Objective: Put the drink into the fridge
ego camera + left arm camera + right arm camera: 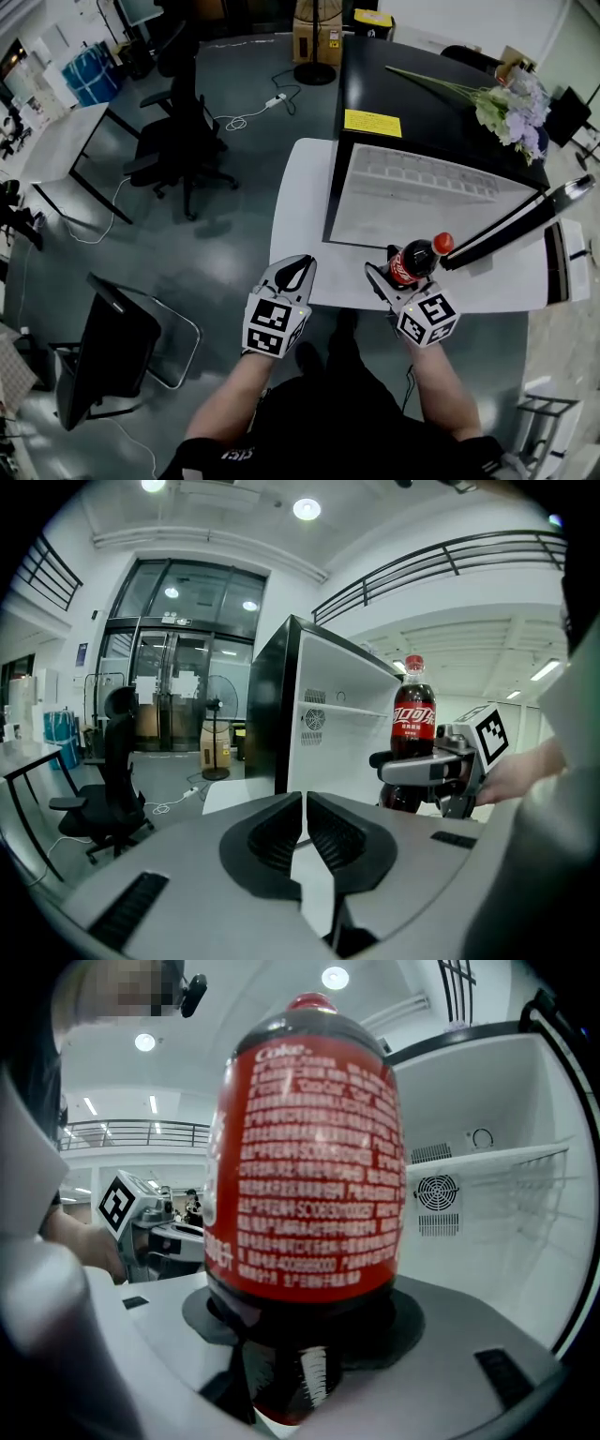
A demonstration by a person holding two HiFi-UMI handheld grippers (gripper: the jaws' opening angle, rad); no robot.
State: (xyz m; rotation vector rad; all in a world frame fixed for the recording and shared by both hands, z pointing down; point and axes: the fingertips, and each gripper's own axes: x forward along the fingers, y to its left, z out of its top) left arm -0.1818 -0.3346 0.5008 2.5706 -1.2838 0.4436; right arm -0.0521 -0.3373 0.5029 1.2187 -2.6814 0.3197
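Observation:
A cola bottle [415, 260] with a red label and red cap stands upright in my right gripper [398, 267], which is shut on its lower body. It fills the right gripper view as the bottle [305, 1166], with my right gripper [300, 1326] clamped round its dark base. The black fridge [412, 94] stands on the white table [298, 197], its door [525, 220] swung open to the right and its white inside [487, 1204] just ahead of the bottle. My left gripper [293, 272] hovers left of the bottle, shut with nothing in it; its view shows the bottle [412, 719] and fridge [337, 724].
Artificial flowers [506, 103] and a yellow sticker [372, 123] lie on the fridge top. A black office chair [178, 122] stands on the floor to the left, a folding chair [117, 342] nearer me, and a cardboard box [317, 37] behind the fridge.

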